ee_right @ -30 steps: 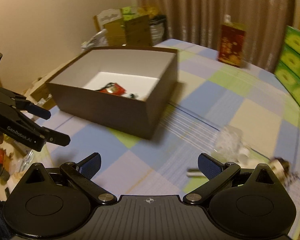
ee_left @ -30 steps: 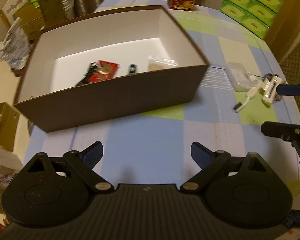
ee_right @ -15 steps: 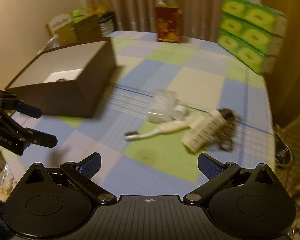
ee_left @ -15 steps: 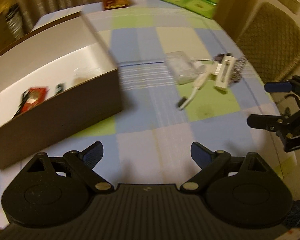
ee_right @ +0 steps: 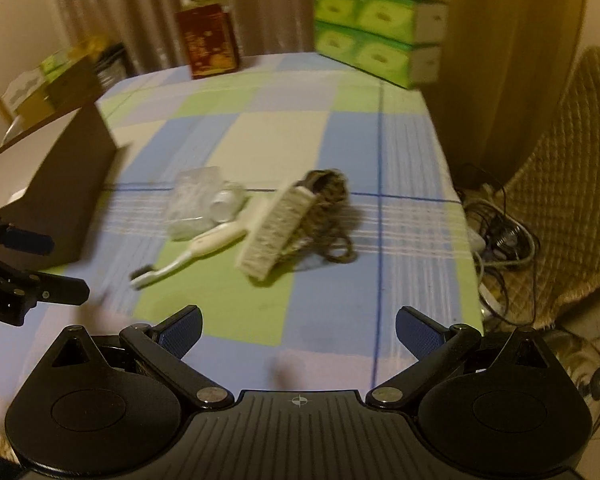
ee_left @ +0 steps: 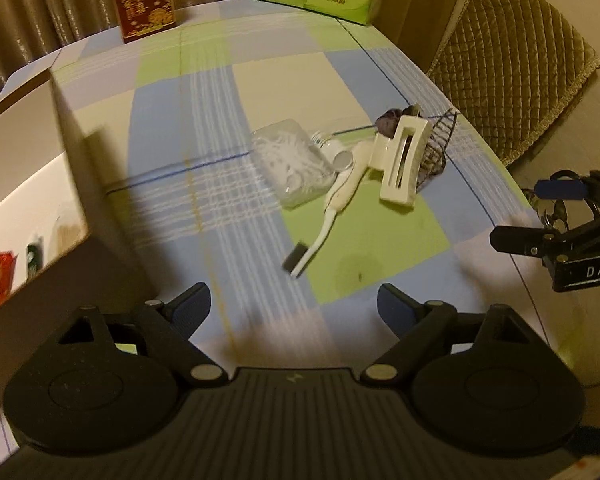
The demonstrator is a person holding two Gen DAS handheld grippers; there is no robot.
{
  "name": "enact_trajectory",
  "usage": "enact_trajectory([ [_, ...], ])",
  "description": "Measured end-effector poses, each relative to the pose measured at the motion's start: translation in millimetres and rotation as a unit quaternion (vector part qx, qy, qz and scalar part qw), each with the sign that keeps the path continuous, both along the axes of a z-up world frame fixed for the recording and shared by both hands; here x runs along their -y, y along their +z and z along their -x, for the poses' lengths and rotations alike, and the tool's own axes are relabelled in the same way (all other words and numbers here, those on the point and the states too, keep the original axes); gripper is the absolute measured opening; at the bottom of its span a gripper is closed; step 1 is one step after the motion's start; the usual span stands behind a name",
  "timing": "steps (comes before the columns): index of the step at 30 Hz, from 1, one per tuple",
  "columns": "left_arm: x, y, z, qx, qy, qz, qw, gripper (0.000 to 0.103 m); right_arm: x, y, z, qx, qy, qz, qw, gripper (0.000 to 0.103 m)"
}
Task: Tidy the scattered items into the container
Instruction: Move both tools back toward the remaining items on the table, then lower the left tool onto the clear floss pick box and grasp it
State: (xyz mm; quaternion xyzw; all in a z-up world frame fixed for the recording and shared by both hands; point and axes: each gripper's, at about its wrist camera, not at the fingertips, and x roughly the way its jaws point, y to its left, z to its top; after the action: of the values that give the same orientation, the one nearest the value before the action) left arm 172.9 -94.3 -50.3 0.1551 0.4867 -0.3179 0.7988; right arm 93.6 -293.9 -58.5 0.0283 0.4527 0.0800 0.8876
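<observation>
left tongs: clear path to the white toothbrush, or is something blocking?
Probably yes. The left tongs carry nothing, their jaws closing slightly, and bare tablecloth lies between them and the toothbrush. The box sits off to the side; the right tongs stay clear.

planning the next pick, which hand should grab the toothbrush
Left, probably: the toothbrush lies straight ahead of the left hand-held gripper, whose jaws are closing empty. The right hand-held gripper sits off to its side.
</observation>
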Motion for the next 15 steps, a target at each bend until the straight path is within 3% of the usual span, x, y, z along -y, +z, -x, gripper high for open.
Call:
enact_trajectory([
  [15,60.7,-30.7,-56.6,-0.007,0.01,-0.005,0.9999,0.077,36.1,-18.1,-55.6,-0.019,-0.029,-0.018,0.999,0.1],
])
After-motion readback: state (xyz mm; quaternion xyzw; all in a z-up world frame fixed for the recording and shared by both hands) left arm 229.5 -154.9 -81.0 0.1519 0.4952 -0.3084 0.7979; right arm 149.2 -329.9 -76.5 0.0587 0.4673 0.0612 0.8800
